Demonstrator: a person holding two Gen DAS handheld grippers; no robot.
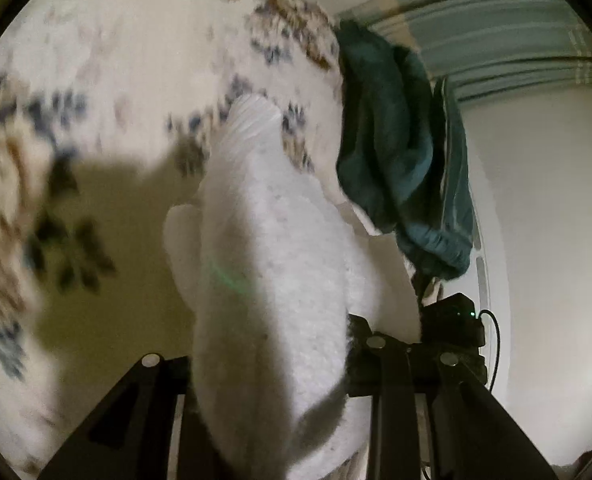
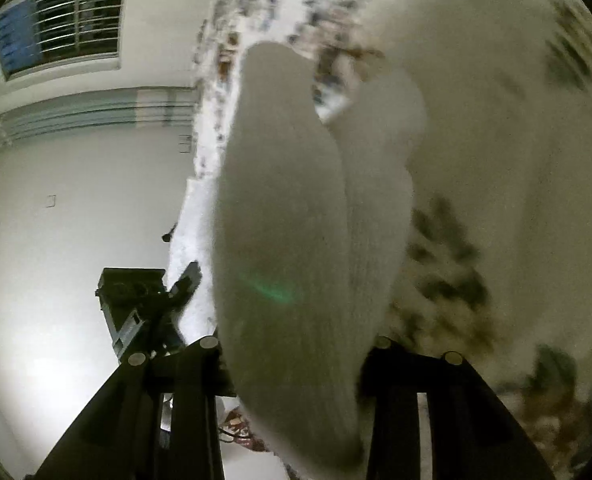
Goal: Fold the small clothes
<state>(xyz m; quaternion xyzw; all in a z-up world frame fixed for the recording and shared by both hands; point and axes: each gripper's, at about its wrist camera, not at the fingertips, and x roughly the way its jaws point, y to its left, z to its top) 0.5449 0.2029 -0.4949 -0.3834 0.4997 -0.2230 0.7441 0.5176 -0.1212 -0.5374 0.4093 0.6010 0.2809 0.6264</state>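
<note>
White knit fabric fills the middle of both wrist views. Left wrist view: one white sock (image 1: 272, 264), ribbed cuff farthest from the camera, hangs lifted above a floral bedcover (image 1: 136, 60); its near end is pinched between the black fingers of the left gripper (image 1: 272, 376). A second white layer shows at its left edge. One dark teal garment (image 1: 387, 140) lies in a heap at the bedcover's far right edge, apart from the sock. No container is visible. Right wrist view: a white sock (image 2: 284, 216) is likewise clamped in the right gripper (image 2: 296, 360), with a second white length (image 2: 379, 184) just beside it on the right; whether this is a separate sock cannot be told. The hanging fabric blocks most of the patterned cover (image 2: 515, 140). One barred window (image 2: 76, 20) and one dark stand (image 2: 136, 304) occupy the left background.
</note>
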